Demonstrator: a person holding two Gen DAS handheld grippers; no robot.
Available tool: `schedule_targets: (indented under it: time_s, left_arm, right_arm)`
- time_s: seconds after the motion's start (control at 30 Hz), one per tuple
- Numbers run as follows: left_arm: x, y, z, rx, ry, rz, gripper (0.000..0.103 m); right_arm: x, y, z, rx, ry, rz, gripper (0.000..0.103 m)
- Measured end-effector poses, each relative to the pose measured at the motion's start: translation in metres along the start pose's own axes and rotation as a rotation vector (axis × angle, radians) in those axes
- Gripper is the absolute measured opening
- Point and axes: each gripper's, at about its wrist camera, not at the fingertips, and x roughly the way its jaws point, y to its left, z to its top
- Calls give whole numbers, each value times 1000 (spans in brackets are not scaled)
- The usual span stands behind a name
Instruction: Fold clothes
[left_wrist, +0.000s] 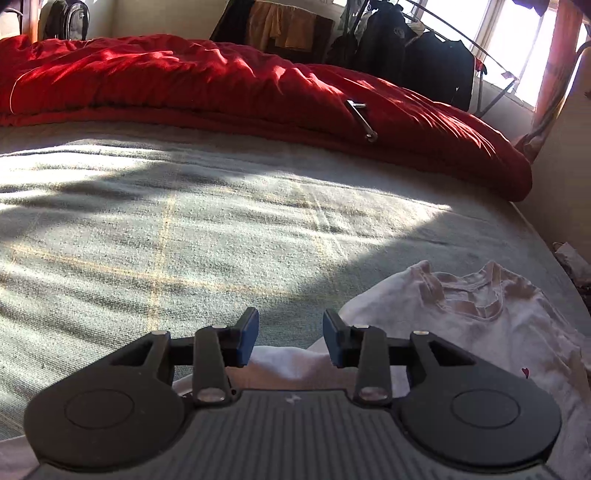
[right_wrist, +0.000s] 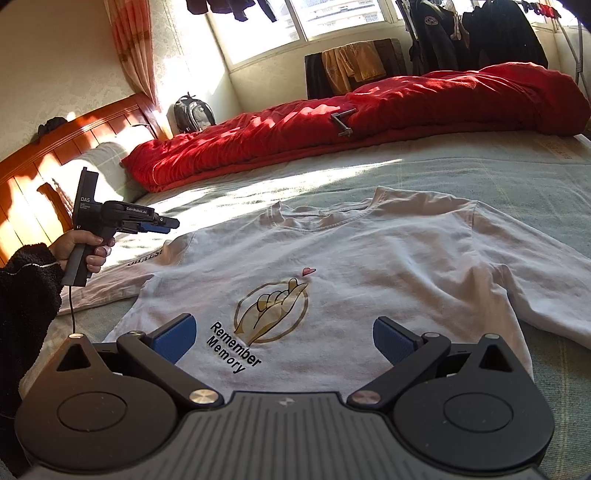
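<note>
Lying face-up on the bed (right_wrist: 498, 173), the white T-shirt (right_wrist: 351, 258) is spread flat beside the red duvet (right_wrist: 369, 118). Your right gripper (right_wrist: 284, 338) hovers over it, jaws wide and empty; your left gripper (left_wrist: 290, 341) is part-open, holding nothing.

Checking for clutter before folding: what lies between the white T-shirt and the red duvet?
Only bare grey-green bed cover, partly sunlit, separates the white T-shirt from the red duvet, seen from the right wrist.

Both wrist cams low, sharing bed (left_wrist: 184, 221)
</note>
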Motion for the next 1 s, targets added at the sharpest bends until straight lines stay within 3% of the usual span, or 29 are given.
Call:
schedule_targets:
  time_s: [0.07, 0.17, 0.3, 0.43, 0.57, 0.73, 0.87, 0.93, 0.97, 1.0]
  left_arm:
    - [4, -10, -1, 58, 27, 6, 36]
    - [15, -16, -2, 111, 37, 90, 36]
    - [22, -3, -4, 52, 53, 43, 37]
    - [23, -4, -14, 108, 75, 38, 38]
    - [26, -11, -22, 208, 92, 79, 39]
    - [29, -21, -30, 360, 101, 124, 50]
    - [34, -13, -25, 331, 144, 104, 58]
    - [31, -12, -25, 318, 159, 86, 53]
    - [29, -14, -25, 322, 162, 76, 37]
    - [28, -17, -26, 327, 162, 73, 15]
  right_arm:
    - [4, -1, -1, 14, 5, 3, 103]
    - [10, -2, -4, 30, 15, 0, 103]
    - [14, -2, -8, 45, 25, 13, 103]
    - [14, 1, -9, 33, 27, 16, 103]
    - [17, 0, -11, 45, 32, 11, 103]
    - [19, 3, -14, 29, 47, 5, 103]
    - [22, 4, -16, 26, 59, -3, 103]
    - [22, 4, -17, 26, 60, -4, 103]
    - [22, 4, -17, 23, 60, -5, 103]
    - [22, 4, -17, 19, 60, -6, 103]
